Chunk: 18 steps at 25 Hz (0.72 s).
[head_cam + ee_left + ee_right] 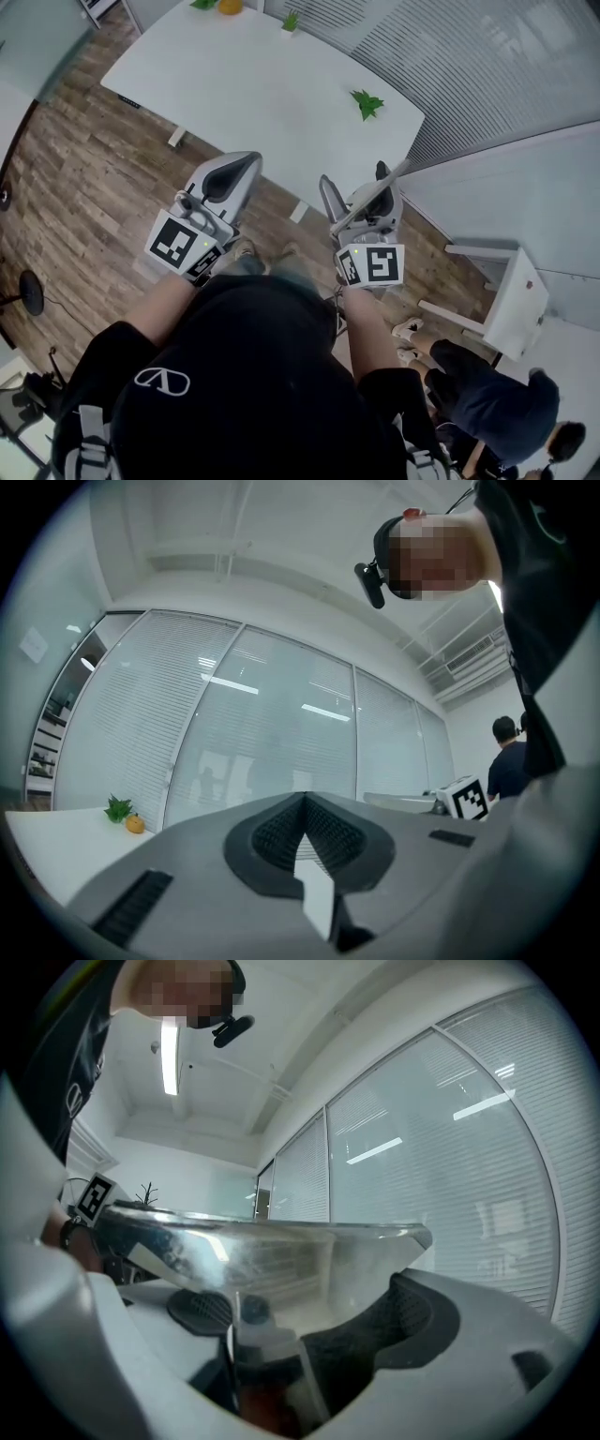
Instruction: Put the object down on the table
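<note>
I hold a flat, shiny metal plate (371,198), seen edge-on in the head view. My right gripper (380,176) is shut on it above the wooden floor, short of the white table (262,84). In the right gripper view the plate (281,1246) spans the frame between the dark ribbed pads (412,1321), with the right gripper (309,1324) clamped on its lower edge. My left gripper (247,162) hangs beside it, also short of the table. In the left gripper view the left gripper (302,805) points upward with its jaws meeting at the tip and nothing between them.
On the table lie a green leafy sprig (367,103), a small plant (291,21) and an orange (230,6). The left gripper view also shows the orange (135,824). A white stool (514,300) and a seated person (483,394) are at right. Blinds cover the glass wall (487,66).
</note>
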Tool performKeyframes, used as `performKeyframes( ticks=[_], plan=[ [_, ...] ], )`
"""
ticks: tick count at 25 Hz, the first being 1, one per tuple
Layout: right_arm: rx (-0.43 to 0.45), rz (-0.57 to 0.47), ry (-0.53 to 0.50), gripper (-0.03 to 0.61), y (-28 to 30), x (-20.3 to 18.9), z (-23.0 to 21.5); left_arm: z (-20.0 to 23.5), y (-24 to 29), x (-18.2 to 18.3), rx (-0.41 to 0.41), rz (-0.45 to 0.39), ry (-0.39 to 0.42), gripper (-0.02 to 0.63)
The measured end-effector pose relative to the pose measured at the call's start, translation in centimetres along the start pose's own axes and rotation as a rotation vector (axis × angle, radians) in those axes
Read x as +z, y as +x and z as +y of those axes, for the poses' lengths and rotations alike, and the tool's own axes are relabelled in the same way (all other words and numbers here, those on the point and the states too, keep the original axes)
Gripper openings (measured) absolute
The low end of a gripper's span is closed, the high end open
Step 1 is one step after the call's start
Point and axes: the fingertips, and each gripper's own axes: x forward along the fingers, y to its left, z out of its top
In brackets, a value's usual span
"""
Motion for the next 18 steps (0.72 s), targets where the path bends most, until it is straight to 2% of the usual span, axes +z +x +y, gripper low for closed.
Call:
performKeyframes(
  ticks=[6,8,10,14,18],
  plan=[
    [0.051,0.012,0.026,0.42,5.3,-2.8,-3.1,2.2,4.6,-2.2,0.039,-0.004,0.037,0.005],
    [0.066,0.016,0.025,0.42,6.8,-3.5,-3.9,3.0,5.8,-3.7,0.05,0.023,0.044,0.005],
    [0.075,0.022,0.022,0.42,8.0,-4.2,-4.6,3.7,6.7,-5.4,0.054,0.061,0.04,0.005],
    [0.075,0.044,0.046,0.42,10.1,-5.9,-6.3,5.1,9.3,-5.8,0.079,0.045,0.016,0.005],
    [0.084,0.114,0.045,0.42,12.4,-10.3,-7.5,5.6,10.7,-7.4,0.081,0.058,0.006,0.005]
  ],
)
